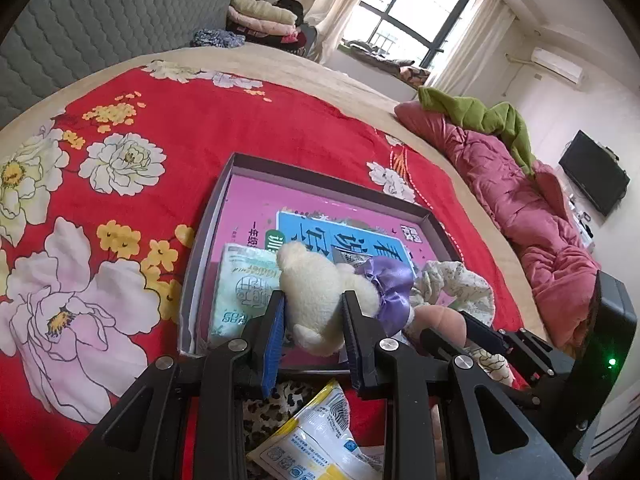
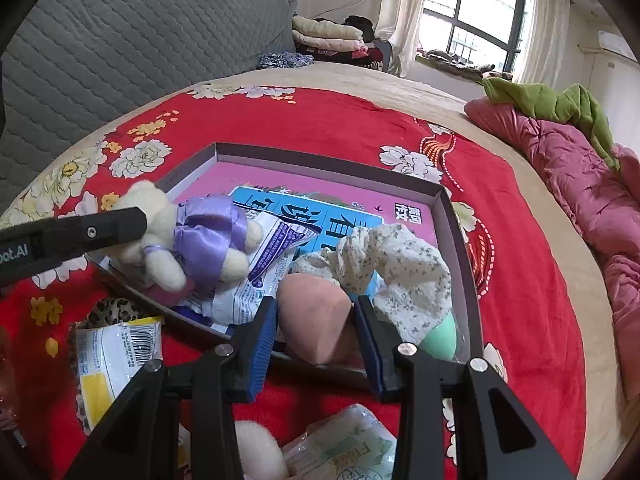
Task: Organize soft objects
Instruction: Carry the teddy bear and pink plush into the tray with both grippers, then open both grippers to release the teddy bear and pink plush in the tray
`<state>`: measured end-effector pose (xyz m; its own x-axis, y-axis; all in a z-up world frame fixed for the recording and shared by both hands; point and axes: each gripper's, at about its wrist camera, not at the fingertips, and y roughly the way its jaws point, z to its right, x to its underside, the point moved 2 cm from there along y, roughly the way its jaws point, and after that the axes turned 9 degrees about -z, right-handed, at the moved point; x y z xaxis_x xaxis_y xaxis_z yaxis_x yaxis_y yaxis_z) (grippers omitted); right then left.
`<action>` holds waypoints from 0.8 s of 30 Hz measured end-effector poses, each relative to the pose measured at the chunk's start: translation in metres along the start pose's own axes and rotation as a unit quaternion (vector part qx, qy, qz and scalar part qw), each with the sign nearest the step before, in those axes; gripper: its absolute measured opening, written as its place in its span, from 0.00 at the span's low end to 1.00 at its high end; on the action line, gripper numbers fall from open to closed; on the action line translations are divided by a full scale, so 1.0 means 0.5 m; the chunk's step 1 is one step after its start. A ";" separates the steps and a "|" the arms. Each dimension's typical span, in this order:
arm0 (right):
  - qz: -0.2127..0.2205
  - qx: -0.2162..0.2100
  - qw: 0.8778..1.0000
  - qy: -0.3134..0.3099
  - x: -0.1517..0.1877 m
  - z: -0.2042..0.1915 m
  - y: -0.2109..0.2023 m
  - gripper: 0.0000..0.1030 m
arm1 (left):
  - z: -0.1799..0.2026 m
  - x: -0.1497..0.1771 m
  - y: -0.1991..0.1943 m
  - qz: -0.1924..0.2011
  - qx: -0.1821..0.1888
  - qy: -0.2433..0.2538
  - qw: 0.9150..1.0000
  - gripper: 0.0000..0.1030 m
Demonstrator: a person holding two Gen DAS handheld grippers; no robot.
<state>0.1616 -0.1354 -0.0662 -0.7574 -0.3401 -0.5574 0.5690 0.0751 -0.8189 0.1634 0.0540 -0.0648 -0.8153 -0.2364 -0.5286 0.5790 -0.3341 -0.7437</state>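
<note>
On the bed, over a red floral quilt (image 1: 240, 128), sits a shallow grey box (image 1: 328, 178) lined with a pink book. Left tongs (image 1: 314, 320) clamped on a cream plush bear (image 1: 316, 284) in a purple dress, held just above the box's near-left corner, over a green-white packet (image 1: 240, 284). Right tongs (image 2: 316, 328) clamped on a pink sponge (image 2: 316, 316) at the box's near edge, touching a floral scrunchie (image 2: 396, 276); a green sponge (image 2: 440, 336) lies just beside, partly under it. Loose outside the box: a yellow-white packet (image 2: 108, 356), a leopard-print cloth (image 2: 110, 308), another packet (image 2: 348, 444). Risks, as I judge: bear gripped at one end, so it may swing or slip out on release and roll over the low wall. Sponge is squashed; it could spring and skid when freed. Both tongs work close together at the near edge — a bump is likely, or a nudge that slides the box on the soft quilt.
</note>
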 end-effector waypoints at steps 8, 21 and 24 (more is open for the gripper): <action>0.001 -0.001 1.000 0.006 0.003 0.009 -0.011 0.39 | -0.002 -0.002 0.004 -0.005 -0.002 -0.001 1.000 0.28; 0.018 0.002 1.000 0.014 0.005 0.020 -0.049 0.47 | 0.000 0.001 0.005 -0.014 -0.011 0.004 1.000 0.28; 0.025 -0.005 0.999 0.021 0.002 0.024 -0.067 0.48 | 0.001 0.001 0.003 -0.015 -0.014 0.007 1.000 0.28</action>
<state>0.1456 -0.1495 -0.0378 -0.7408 -0.2970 -0.6026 0.6033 0.1005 -0.7912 0.1638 0.0526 -0.0662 -0.8324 -0.2134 -0.5115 0.5542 -0.3148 -0.7706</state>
